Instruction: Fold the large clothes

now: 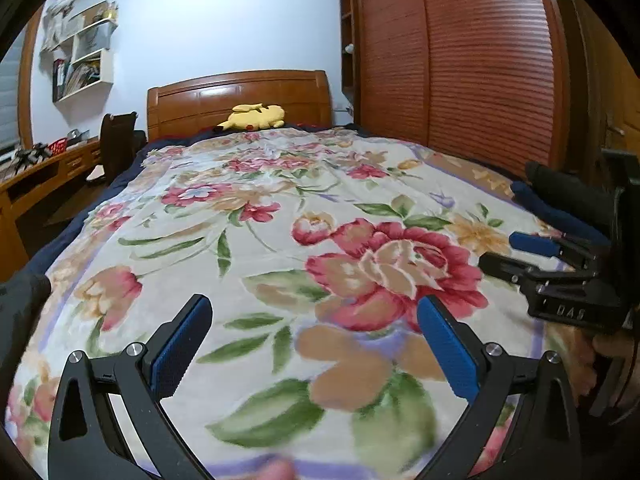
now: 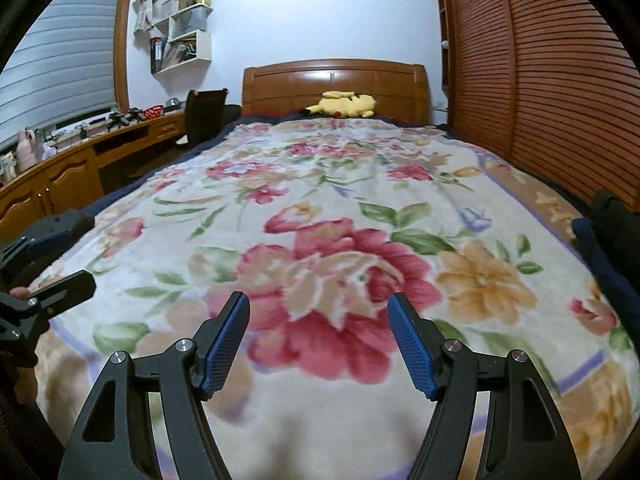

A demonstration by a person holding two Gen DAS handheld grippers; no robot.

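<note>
Both grippers are hovering over the foot end of the bed, pointing up toward the headboard (image 2: 335,80). The left gripper (image 1: 314,344) has its jaws spread wide with nothing between them, just the floral blanket (image 1: 280,208) underneath. Same deal with the right gripper (image 2: 319,344): jaws apart, nothing pinched, blue pads (image 2: 412,346) clear of the fabric.

The blanket is spread flat across pretty much the whole bed, big red and peach flowers on cream, with a purple border line running near the foot edge. A dark blue sheet (image 1: 120,178) peeks out along the bed's left edge.

The actual clothes look like they're piled at the bed's right edge: a dark blue garment (image 2: 604,268) with something black (image 2: 612,208) stacked just behind it, partly cut off by the frame, so I can't tell what kind of clothes they are. Neither gripper is touching them.

A yellow plush toy (image 2: 346,105) lies at the head end against the headboard. A wooden slatted wardrobe (image 2: 560,80) runs along the right side of the bed, and a desk (image 2: 80,160) sits off the left side.
</note>
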